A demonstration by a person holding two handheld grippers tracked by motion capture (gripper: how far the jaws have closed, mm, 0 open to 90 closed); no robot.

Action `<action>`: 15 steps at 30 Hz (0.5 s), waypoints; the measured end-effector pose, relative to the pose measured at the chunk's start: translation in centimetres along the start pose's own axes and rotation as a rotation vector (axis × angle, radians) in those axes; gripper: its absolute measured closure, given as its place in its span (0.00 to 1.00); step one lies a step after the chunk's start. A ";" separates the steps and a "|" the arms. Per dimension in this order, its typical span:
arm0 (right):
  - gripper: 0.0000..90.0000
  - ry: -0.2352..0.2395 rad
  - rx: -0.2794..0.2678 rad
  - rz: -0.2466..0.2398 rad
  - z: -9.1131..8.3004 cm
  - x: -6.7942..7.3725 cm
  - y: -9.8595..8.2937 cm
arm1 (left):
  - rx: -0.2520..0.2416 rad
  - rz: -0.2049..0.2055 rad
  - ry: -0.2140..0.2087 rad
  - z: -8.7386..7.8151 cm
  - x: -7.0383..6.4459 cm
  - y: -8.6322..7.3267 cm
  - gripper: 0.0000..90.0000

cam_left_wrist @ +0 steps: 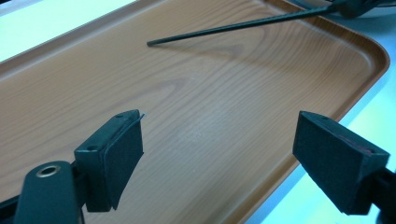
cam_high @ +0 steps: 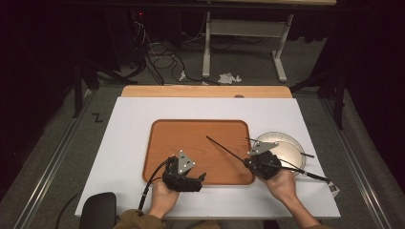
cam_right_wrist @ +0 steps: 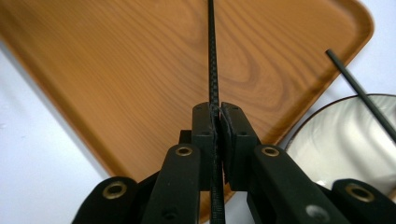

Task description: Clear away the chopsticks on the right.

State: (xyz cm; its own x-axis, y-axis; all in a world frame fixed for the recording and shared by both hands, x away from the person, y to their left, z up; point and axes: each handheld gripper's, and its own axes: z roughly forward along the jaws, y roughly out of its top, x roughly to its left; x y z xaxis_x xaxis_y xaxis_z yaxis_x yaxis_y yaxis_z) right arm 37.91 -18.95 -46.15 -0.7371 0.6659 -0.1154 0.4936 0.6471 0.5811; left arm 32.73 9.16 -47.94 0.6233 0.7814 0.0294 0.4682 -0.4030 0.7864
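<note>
The black chopstick (cam_right_wrist: pixel 212 56) is pinched tight between the jaws of the right gripper (cam_high: pixel 253 163), and it's held so that it runs straight out ahead of that gripper, up off the surface, with its far tip hanging over the middle of the wooden tray (cam_high: pixel 181 136). In the right gripper view the stick can be seen passing through the squeezed-together pads and carrying on back below them, so it's gripped partway along rather than at an end. A second black chopstick (cam_right_wrist: pixel 362 95) is laid across the white plate (cam_high: pixel 291 151), which is sat just off to the right of the right gripper, touching or nearly touching the tray's edge; which of the two can't really be told from here. The left gripper (cam_left_wrist: pixel 219 154) is held wide open with nothing between its pads, parked low over the near edge of the tray, well apart from the right one. From the left gripper view the held stick is seen ahead and off to the right, its tip floating above the woodgrain with a faint shadow under it. Everything is set on a white table top (cam_high: pixel 124 143), and each gripper is held in one of the person's hands.
</note>
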 end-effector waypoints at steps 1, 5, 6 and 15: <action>0.95 -0.001 0.003 0.002 0.3 0.1 0.0 | 0.001 0.001 0.000 0.0 0.0 0.0 0.18; 0.95 0.004 0.045 -0.006 1.6 0.3 -0.1 | 0.004 0.004 -0.002 0.0 -0.1 0.0 0.18; 0.95 0.007 0.055 -0.009 1.9 0.3 -0.1 | 0.004 0.004 -0.002 0.0 -0.1 0.0 0.18; 0.91 -0.004 0.086 0.000 3.3 0.5 -0.2 | 0.003 0.006 -0.001 -0.1 -0.1 0.0 0.18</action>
State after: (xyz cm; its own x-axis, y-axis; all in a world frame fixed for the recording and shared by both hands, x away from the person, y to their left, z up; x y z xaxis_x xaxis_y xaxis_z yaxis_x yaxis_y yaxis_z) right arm 38.93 -17.54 -48.98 -0.7353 0.6672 -0.1192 0.5316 0.6767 0.5094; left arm 32.62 9.13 -47.90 0.6268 0.7785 0.0328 0.4666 -0.4088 0.7843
